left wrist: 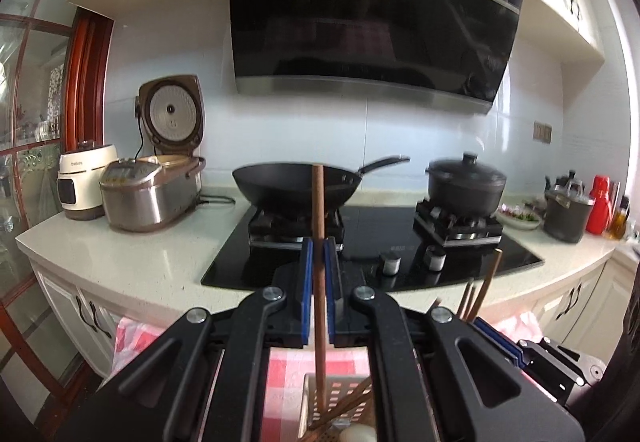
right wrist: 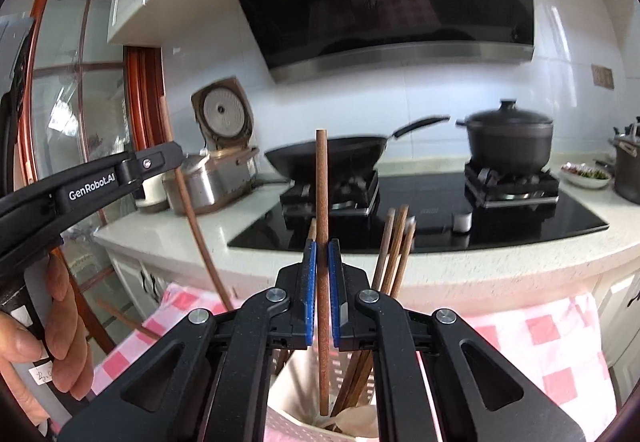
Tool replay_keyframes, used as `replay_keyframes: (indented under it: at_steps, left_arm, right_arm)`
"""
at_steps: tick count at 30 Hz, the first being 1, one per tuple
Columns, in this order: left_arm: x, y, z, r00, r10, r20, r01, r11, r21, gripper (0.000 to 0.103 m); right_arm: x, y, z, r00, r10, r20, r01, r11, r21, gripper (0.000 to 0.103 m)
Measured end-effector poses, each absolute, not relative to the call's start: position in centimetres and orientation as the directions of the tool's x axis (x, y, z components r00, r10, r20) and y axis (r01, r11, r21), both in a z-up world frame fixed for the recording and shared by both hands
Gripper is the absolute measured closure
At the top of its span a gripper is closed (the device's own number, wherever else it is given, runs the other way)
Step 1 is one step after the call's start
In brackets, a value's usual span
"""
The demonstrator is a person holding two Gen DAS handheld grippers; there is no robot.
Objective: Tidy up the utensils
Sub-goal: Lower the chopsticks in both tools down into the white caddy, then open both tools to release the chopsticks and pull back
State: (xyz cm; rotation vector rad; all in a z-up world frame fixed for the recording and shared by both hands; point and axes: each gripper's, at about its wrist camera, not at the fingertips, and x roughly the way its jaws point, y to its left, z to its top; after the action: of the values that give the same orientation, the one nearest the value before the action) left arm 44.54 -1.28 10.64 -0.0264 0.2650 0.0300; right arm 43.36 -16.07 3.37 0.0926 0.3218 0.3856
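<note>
Chopstick (left wrist: 319, 242) upright, pinched between blue pads of left gripper (left wrist: 319, 262), lower end down inside white slotted holder (left wrist: 312, 394) on pink checked cloth (left wrist: 280, 374). Second chopstick (right wrist: 322, 242) upright, pinched by right gripper (right wrist: 322, 262), tip inside holder mouth (right wrist: 296, 374) beside bundle (right wrist: 394, 254) of more chopsticks leaning right. Hand (right wrist: 52, 326) on left gripper's handle at left edge. Behind: wok (left wrist: 288, 185), lidded pot (left wrist: 466, 183), rice cooker (left wrist: 152, 189) on counter.

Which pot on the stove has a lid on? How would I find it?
Look under the big black hood to the black glass stove. Two dark pans sit on its burners: a wide open wok with a long handle, and a deep pot beside it. The pot alone wears a lid with a round knob.
</note>
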Motion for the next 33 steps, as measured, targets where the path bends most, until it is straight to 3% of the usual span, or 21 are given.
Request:
replay_keyframes:
  at_steps: [6, 12, 15, 17, 21, 23, 27, 29, 33]
  left_arm:
    - [45.6, -1.3, 8.1, 0.943, 0.029, -0.330, -0.035, 0.999, -0.015, 0.096]
    - [45.0, -1.1, 8.2, 0.946, 0.042, -0.322, -0.048, 0.999, -0.013, 0.064]
    - [43.5, -0.2, 9.4, 0.957, 0.042, -0.288, -0.058, 0.997, -0.047, 0.046]
    - [42.2, 0.4, 10.4, 0.965, 0.051, -0.259, -0.069, 0.996, -0.062, 0.034]
    - [38.8, 1.6, 12.9, 0.980, 0.063, -0.191, -0.080, 0.993, -0.085, 0.016]
    - [36.9, 2.1, 13.9, 0.985, 0.066, -0.159, -0.080, 0.993, -0.084, 0.006]
    - [33.4, 2.6, 14.5, 0.989, 0.031, -0.147, -0.041, 0.997, -0.063, 0.005]
    - [31.7, 2.6, 13.9, 0.987, 0.023, -0.159, -0.029, 0.999, -0.035, 0.005]
    - [27.9, 2.4, 11.1, 0.985, 0.021, -0.173, -0.018, 1.000, 0.024, 0.005]
  right_arm:
    - [44.3, -15.9, 1.0, 0.856, 0.388, -0.341, -0.346, 0.921, 0.179, 0.096]
    - [43.8, -16.3, 1.4, 0.861, 0.379, -0.341, -0.339, 0.925, 0.171, 0.090]
    - [42.7, -17.0, 2.8, 0.870, 0.376, -0.318, -0.340, 0.926, 0.164, 0.080]
    - [41.5, -17.7, 3.9, 0.884, 0.367, -0.291, -0.336, 0.929, 0.153, 0.062]
    - [39.3, -18.9, 6.0, 0.903, 0.345, -0.257, -0.322, 0.938, 0.126, 0.060]
    - [37.9, -19.4, 6.9, 0.908, 0.339, -0.246, -0.321, 0.941, 0.112, 0.053]
    - [35.0, -20.3, 7.8, 0.902, 0.362, -0.235, -0.341, 0.932, 0.123, 0.037]
    - [33.1, -20.7, 7.7, 0.895, 0.378, -0.238, -0.355, 0.925, 0.134, 0.023]
    - [29.4, -21.0, 6.8, 0.889, 0.378, -0.256, -0.346, 0.924, 0.162, 0.018]
